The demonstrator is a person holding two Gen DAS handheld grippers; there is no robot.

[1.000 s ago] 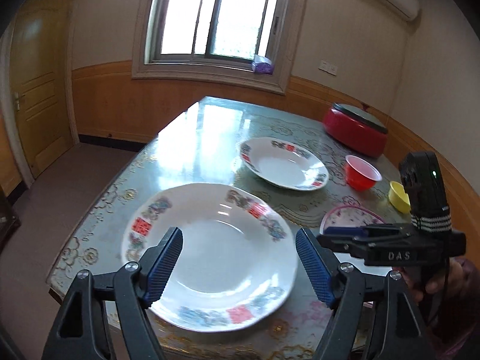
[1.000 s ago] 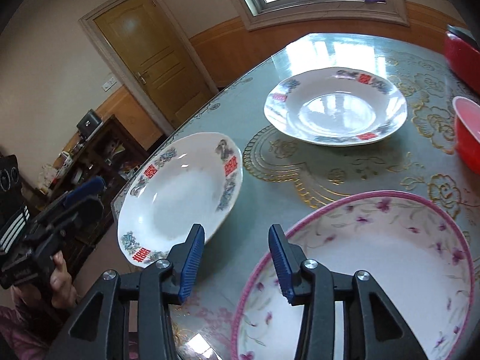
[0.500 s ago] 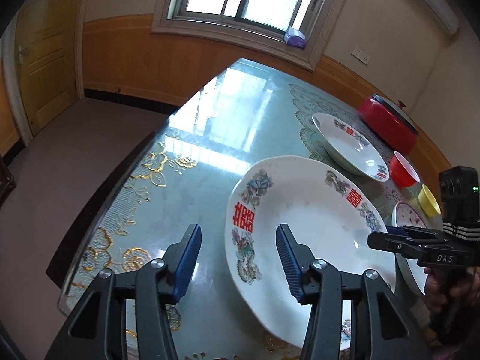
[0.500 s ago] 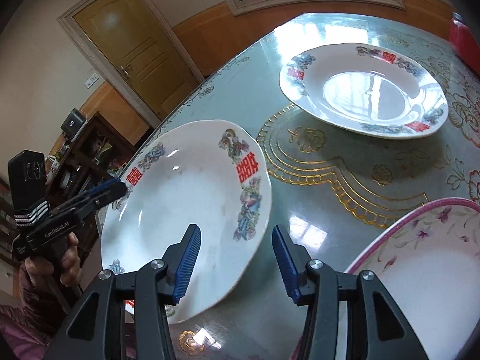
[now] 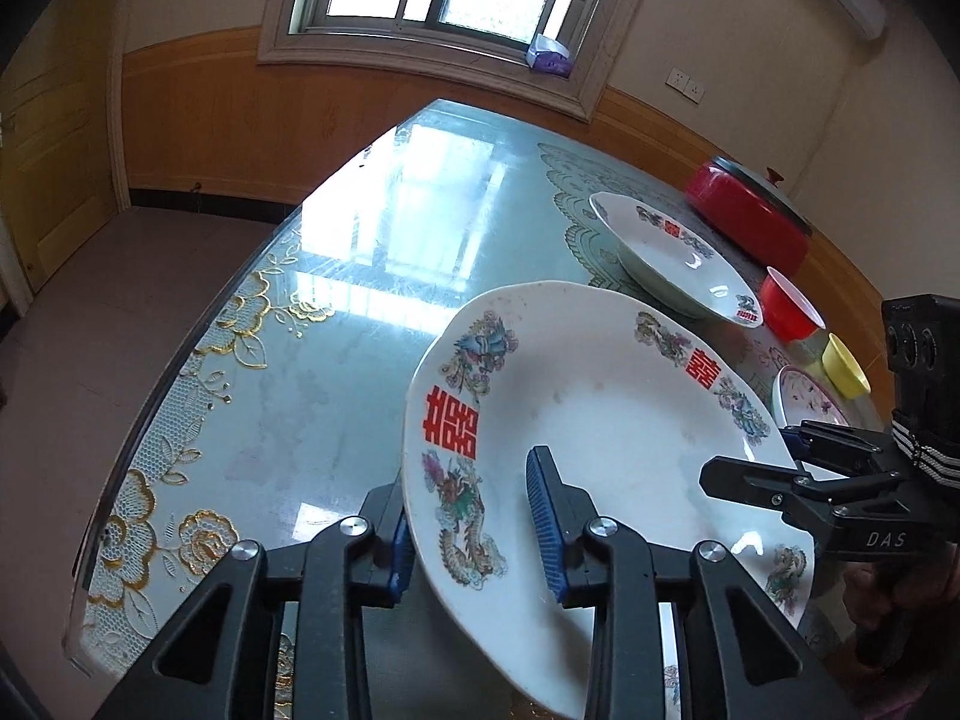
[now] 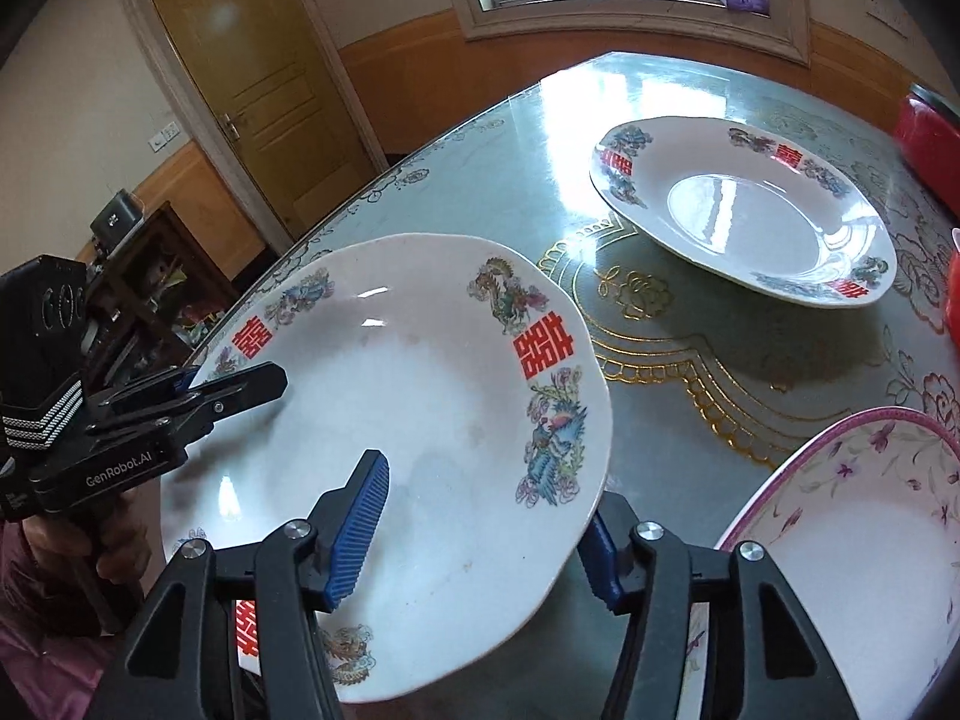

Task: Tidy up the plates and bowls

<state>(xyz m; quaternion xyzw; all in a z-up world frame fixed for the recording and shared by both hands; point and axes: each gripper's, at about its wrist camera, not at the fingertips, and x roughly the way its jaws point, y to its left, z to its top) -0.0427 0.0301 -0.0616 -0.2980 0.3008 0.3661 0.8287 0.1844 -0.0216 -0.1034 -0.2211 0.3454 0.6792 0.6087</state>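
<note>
1. The left tool (image 5: 474, 531) straddled the near plate's (image 5: 600, 450) rim at about 7 o'clock, one blue pad under the rim and one over the white well; its jaws were closing on that rim, and I could not tell whether the pads already pressed.
2. The right tool (image 6: 480, 531) straddled the same plate (image 6: 420, 420) at its 5 o'clock edge, one pad above the well, the other below the rim; its jaws were opening, with a visible gap over the upper pad.
3. The near plate sat at the table's (image 5: 360, 360) 6 o'clock edge.
4. A second matching plate (image 6: 744, 210) lay well apart toward 1 o'clock.
5. A pink-rimmed floral bowl (image 6: 870, 540) stood just beside the near plate at 4 o'clock.
6. A red bowl (image 5: 792, 312), a yellow bowl (image 5: 846, 366) and a red pot (image 5: 744, 216) lined the 2 o'clock side.
</note>
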